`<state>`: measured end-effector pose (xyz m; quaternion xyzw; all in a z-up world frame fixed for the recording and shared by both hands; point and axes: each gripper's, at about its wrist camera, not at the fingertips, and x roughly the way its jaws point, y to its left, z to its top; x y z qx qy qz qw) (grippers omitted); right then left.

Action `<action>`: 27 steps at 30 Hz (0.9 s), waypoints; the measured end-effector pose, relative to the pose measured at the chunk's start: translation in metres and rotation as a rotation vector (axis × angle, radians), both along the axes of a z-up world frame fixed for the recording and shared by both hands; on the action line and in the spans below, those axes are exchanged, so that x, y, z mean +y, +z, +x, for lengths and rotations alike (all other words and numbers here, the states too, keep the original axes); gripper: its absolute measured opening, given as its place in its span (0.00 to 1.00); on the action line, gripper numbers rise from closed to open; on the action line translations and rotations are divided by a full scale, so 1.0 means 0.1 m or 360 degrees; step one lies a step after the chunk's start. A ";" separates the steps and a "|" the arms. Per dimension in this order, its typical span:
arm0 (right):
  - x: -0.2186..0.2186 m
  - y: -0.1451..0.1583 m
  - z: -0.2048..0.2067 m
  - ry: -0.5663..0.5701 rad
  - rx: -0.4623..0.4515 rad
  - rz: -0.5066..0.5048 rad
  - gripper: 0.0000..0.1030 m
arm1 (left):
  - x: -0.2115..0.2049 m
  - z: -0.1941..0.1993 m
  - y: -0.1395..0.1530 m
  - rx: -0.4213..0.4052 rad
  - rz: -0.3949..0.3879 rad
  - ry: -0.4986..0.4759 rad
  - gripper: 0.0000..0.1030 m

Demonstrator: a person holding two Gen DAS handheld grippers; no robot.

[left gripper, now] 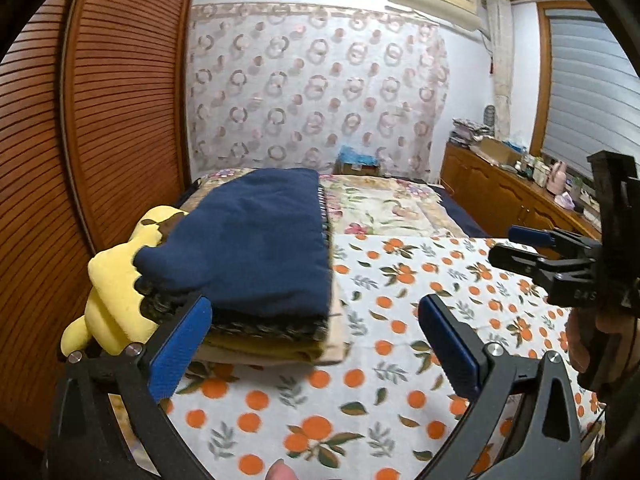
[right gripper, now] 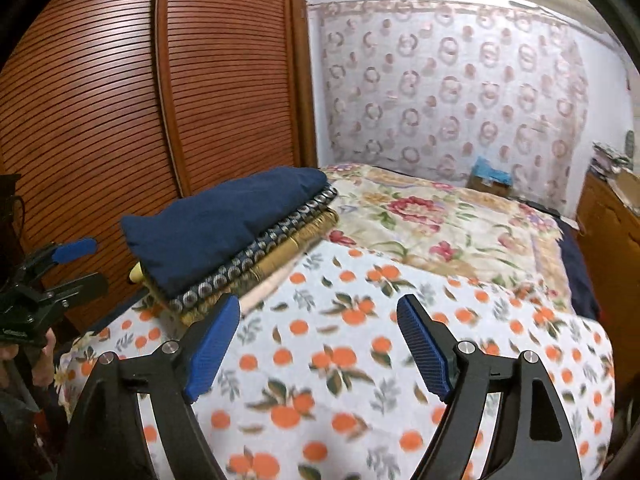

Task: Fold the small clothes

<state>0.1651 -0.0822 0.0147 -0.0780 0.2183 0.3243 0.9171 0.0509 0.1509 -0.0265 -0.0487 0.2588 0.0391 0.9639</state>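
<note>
Folded clothes point(left gripper: 256, 264) form a soft, flat-topped stack; both tongs point(left gripper: 316, 344) point(right gripper: 318, 344) gape, released.

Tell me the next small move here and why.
Probably draw both grippers back from the stack of folded clothes and look for another garment. The left gripper and right gripper both stand open and empty, and only the orange-print sheet lies between their fingers.

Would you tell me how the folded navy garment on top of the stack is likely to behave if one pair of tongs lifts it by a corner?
The navy garment looks soft and puffy, so it would probably sag and unfold. It seems light for its bulk. Resting loosely on the patterned layers, it may slide off rather than drag them.
</note>
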 end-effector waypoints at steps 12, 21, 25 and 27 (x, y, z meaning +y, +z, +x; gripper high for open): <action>-0.44 0.08 -0.80 -0.0257 -0.0035 0.0094 0.80 | -0.44 -0.20 0.14 -0.0011 -0.0010 -0.0070 1.00; -0.80 0.25 -1.39 -0.0411 -0.0108 0.0160 0.80 | -0.64 -0.23 0.38 -0.0045 -0.0019 -0.0126 1.00; -0.89 0.38 -1.58 -0.0474 -0.0154 0.0170 0.80 | -0.79 -0.23 0.51 -0.0070 -0.0001 -0.0159 1.00; -0.93 0.43 -1.69 -0.0494 -0.0184 0.0183 0.80 | -0.86 -0.24 0.59 -0.0097 0.0008 -0.0177 1.00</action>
